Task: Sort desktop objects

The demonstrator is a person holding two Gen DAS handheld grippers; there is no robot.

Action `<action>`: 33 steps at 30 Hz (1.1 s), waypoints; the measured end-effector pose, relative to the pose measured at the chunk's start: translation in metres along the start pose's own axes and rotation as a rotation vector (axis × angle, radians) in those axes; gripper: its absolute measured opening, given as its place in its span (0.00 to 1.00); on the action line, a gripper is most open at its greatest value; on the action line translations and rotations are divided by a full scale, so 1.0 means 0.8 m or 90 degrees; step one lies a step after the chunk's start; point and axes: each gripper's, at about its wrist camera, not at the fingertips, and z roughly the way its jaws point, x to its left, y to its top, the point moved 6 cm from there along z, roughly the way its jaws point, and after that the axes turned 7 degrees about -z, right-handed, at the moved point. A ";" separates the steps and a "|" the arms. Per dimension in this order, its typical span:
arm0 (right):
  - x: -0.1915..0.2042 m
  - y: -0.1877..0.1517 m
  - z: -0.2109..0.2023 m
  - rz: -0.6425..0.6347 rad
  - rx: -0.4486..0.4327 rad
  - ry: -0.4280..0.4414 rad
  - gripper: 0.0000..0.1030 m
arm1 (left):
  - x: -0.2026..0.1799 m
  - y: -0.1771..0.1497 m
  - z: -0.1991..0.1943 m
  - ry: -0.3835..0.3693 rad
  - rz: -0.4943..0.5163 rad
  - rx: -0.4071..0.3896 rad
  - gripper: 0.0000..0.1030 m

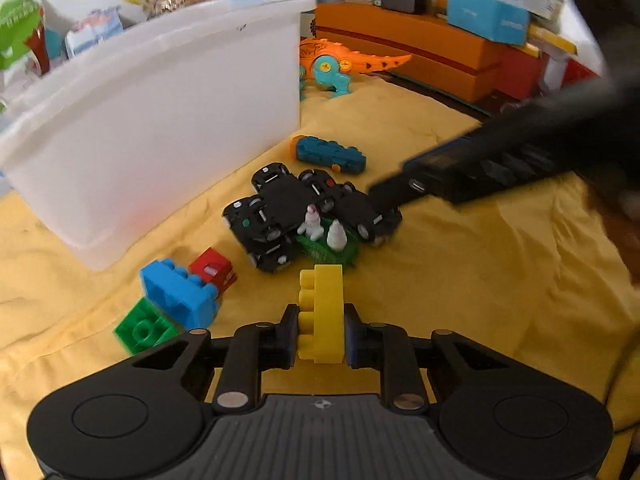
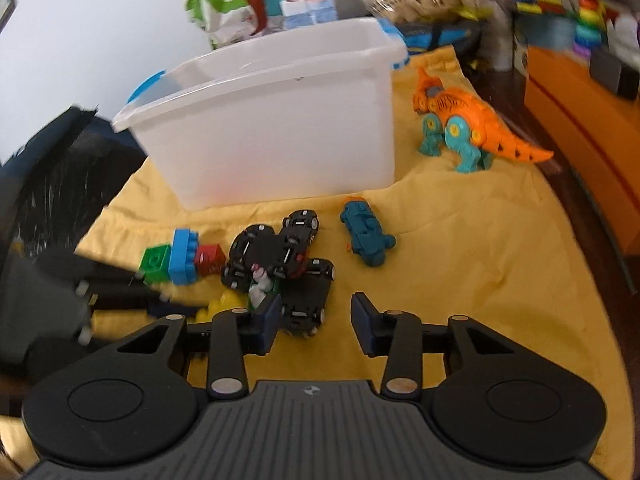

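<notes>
**Mia:** What is the left claw (image 1: 321,330) holding?

**Ben:** A yellow block (image 1: 322,314). The claw is squeezed tight on both its sides, near the camera.

**Mia:** And the right claw (image 2: 316,322)?

**Ben:** It is wide open with nothing in it. It sits over the yellow cloth (image 2: 460,280), just beside the pile of black toy cars (image 2: 280,260).

**Mia:** Where are the other blocks?

**Ben:** The blue block (image 1: 178,294), green block (image 1: 144,330) and red block (image 1: 212,270) lie together, left of the cars. The big white bin (image 1: 160,120) stands behind them.
</notes>
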 end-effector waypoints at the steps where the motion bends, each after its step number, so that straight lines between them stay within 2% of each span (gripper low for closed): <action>1: -0.001 0.001 0.005 0.008 0.005 -0.001 0.37 | 0.001 -0.006 -0.006 0.019 0.013 -0.002 0.24; 2: -0.003 0.002 0.011 0.019 0.013 0.001 0.33 | 0.005 -0.010 -0.011 0.035 0.022 -0.002 0.24; 6: -0.009 -0.003 0.036 0.087 0.057 0.032 0.32 | 0.025 -0.026 -0.024 0.077 0.021 0.008 0.24; 8: -0.010 -0.008 0.046 0.117 0.073 0.055 0.32 | 0.030 -0.029 -0.026 0.071 0.002 0.012 0.24; 10: -0.006 -0.008 0.048 0.107 0.069 0.053 0.25 | 0.027 -0.030 -0.024 0.065 -0.012 0.013 0.24; 12: 0.002 -0.005 0.044 0.058 0.066 0.033 0.22 | 0.019 -0.027 -0.020 0.072 -0.007 0.011 0.24; 17: 0.020 -0.007 0.010 -0.152 0.060 -0.071 0.22 | -0.009 -0.025 -0.016 0.108 0.065 0.003 0.24; 20: 0.014 -0.019 -0.003 -0.236 0.075 -0.130 0.22 | -0.024 -0.025 -0.017 0.111 0.096 0.002 0.26; 21: 0.009 -0.024 -0.005 -0.254 0.083 -0.147 0.22 | -0.028 -0.025 -0.018 0.108 0.102 0.002 0.32; 22: 0.005 -0.028 -0.005 -0.263 0.091 -0.157 0.23 | -0.032 -0.025 -0.021 0.110 0.109 0.001 0.44; 24: 0.003 -0.036 -0.005 -0.272 0.103 -0.155 0.23 | -0.042 -0.025 -0.026 0.117 0.127 -0.010 0.54; 28: 0.023 -0.044 -0.014 -0.291 0.094 -0.108 0.23 | -0.063 -0.029 -0.041 0.071 0.145 -0.028 0.56; 31: 0.039 -0.050 -0.022 -0.301 0.083 -0.088 0.30 | -0.072 -0.034 -0.045 0.012 0.118 -0.018 0.56; 33: 0.044 -0.052 -0.027 -0.281 0.082 -0.060 0.32 | -0.072 -0.033 -0.049 -0.001 0.091 -0.029 0.56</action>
